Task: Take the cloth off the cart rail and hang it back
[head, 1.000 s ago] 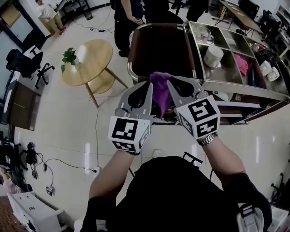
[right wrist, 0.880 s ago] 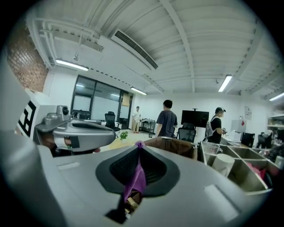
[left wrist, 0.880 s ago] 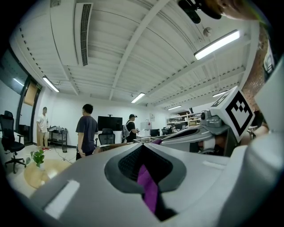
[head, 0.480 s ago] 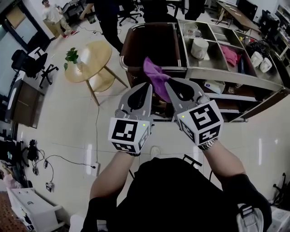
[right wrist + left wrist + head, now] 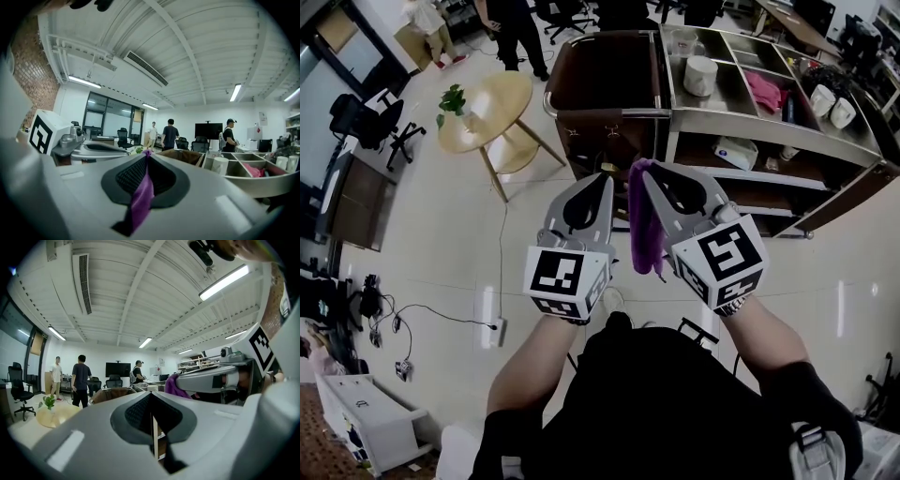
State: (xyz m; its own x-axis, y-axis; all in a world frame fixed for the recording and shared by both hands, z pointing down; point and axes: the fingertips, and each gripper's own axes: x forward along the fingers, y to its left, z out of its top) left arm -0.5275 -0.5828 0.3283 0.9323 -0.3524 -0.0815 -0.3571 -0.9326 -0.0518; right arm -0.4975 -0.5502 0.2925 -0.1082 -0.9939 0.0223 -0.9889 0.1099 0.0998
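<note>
L tongs (image 5: 602,184): closed, nothing betw. them, riding just beside the thin purple fabric cloth (image 5: 646,230), prob. on standby to help spread it. Cloth: off the brown cart's chrome tube rail (image 5: 581,111), dangling as a narrow strip over the floor, apart from the rail. R tongs (image 5: 645,171): clamped on the cloth's top end, so it hangs free, ready for re-draping.
</note>
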